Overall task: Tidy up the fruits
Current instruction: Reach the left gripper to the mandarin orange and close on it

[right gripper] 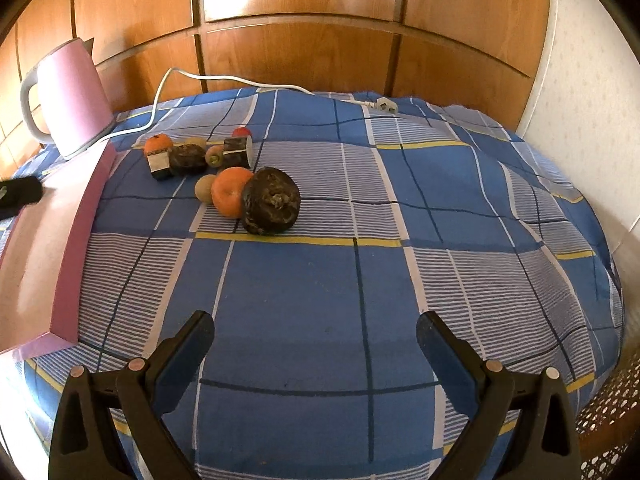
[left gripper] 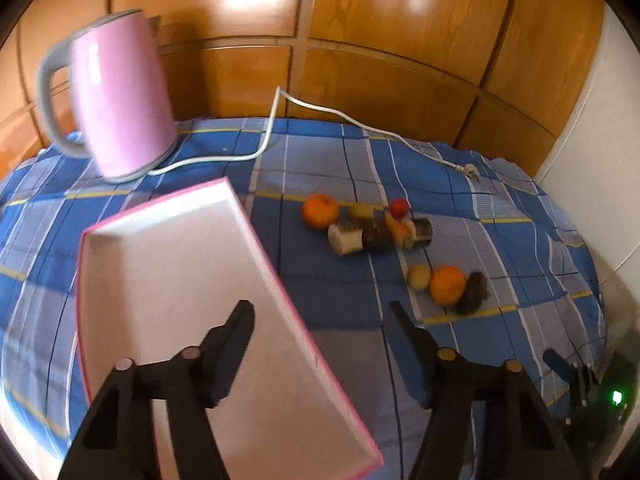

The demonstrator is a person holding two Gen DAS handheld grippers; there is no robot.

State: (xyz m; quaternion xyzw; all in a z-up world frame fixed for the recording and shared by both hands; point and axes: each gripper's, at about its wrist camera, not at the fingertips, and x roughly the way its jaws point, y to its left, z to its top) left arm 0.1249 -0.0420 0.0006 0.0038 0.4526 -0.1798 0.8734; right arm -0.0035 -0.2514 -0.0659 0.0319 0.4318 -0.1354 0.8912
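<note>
A white tray with a pink rim (left gripper: 160, 264) lies on the checked blue cloth, and its pink side wall (right gripper: 86, 236) shows at the left of the right wrist view. My left gripper (left gripper: 320, 316) is open astride the tray's right rim, one finger over the inside and one outside, with neither pad pressing. Fruits lie in a loose cluster beyond: an orange (left gripper: 320, 211), a second orange (left gripper: 448, 285) beside a dark round fruit (right gripper: 272, 202), a small yellowish fruit (left gripper: 419, 276) and a small red one (left gripper: 399, 207). My right gripper (right gripper: 314, 320) is open and empty over bare cloth, short of the fruits.
A pink kettle (left gripper: 120, 100) stands at the back left, and its white cord runs to a loose plug (left gripper: 468, 169). Two short cylinders, one white (left gripper: 346, 236) and one dark (left gripper: 420, 232), lie among the fruits. Wooden panels close off the back. The cloth drops away at the right.
</note>
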